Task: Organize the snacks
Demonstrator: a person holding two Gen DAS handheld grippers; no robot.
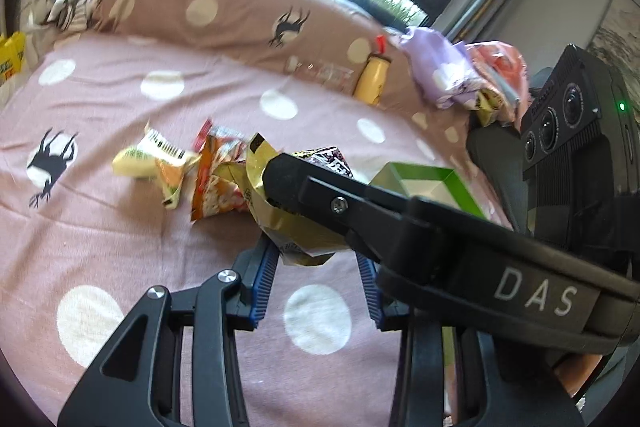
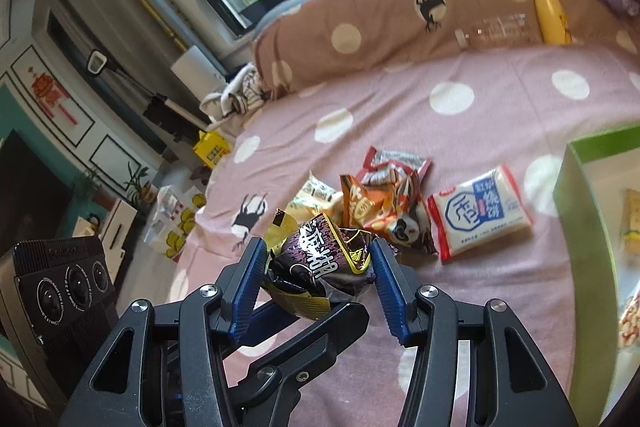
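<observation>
Snack packets lie in a pile on the pink dotted bedspread (image 1: 120, 107). My right gripper (image 2: 318, 267) is shut on a dark purple and gold snack packet (image 2: 320, 259) and holds it above the bed. In the left wrist view the right gripper's black finger (image 1: 304, 187) crosses in front, with the gold packet (image 1: 280, 227) hanging from it. My left gripper (image 1: 318, 263) is open just below that packet, its blue pads on either side. An orange packet (image 2: 376, 207), a red-and-white packet (image 2: 480, 211) and a pale yellow packet (image 1: 136, 159) lie beyond. A green-rimmed box (image 2: 580, 211) stands at the right.
A yellow bottle (image 2: 548, 11) and a clear bottle (image 2: 496, 31) lie against the brown dotted pillow (image 2: 380, 19). A purple bag (image 1: 440, 67) with more snacks sits at the bed's far right. The bed edge drops to the floor at the left in the right wrist view.
</observation>
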